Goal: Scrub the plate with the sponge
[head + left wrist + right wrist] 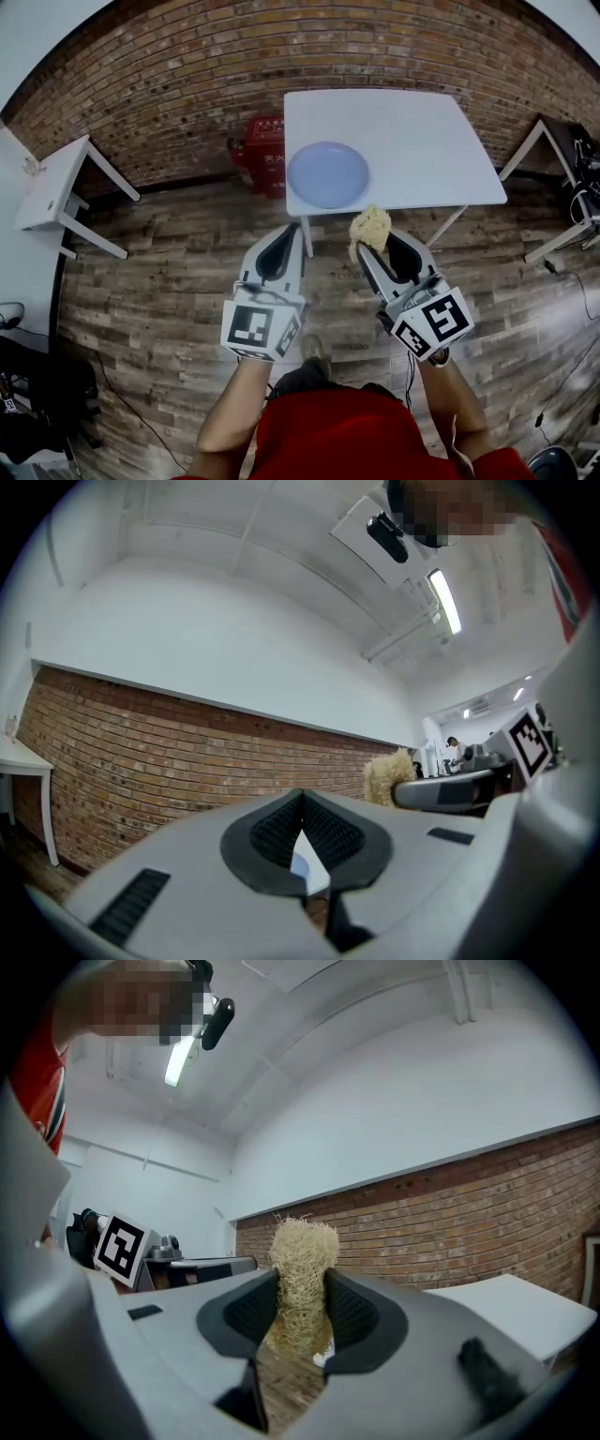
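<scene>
A pale blue plate lies at the near left corner of a white table. My right gripper is shut on a straw-coloured fibrous sponge, which sticks out above the jaws in the right gripper view as a tall tuft, the sponge. This gripper hangs over the wooden floor just short of the table's near edge. My left gripper is shut with nothing in it and sits just below the plate's corner of the table. In the left gripper view the gripper shows its pads meeting, with the sponge off to the right.
A brick wall runs behind the table. A red box-like object stands against the wall left of the table. A small white table is at the far left, and another table leg frame at the right. Wooden planks cover the floor.
</scene>
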Demonstrator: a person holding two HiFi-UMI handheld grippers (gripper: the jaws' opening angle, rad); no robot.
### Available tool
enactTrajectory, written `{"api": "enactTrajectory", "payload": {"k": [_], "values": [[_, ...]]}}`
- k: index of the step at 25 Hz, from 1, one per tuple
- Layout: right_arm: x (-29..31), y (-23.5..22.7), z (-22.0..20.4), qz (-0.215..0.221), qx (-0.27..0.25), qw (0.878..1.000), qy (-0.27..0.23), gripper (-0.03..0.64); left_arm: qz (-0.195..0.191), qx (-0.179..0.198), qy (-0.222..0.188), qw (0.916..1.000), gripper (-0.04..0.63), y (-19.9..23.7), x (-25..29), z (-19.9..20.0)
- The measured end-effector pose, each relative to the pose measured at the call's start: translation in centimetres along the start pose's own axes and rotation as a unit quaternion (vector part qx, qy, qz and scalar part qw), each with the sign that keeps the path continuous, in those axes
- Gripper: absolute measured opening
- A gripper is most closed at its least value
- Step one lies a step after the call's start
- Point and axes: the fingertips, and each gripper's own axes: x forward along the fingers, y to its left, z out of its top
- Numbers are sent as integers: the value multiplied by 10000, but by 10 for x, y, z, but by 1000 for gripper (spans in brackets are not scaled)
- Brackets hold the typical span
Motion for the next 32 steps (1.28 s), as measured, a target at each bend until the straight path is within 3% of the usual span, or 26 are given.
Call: {"api": "enactTrajectory", "payload": {"k": [11,20,32], "values": [[105,-45,-6,-458,-40,9988,190,153,-286,-165,47,9994,14,91,80,-13],[143,-83,-16,-632,20,9972,398,153,-342,-272,212,9988,14,113,122,-30],[186,-142,-31,-471,-27,9974,540,153,-34,-120,328,9994,14,135,186,-45]]}}
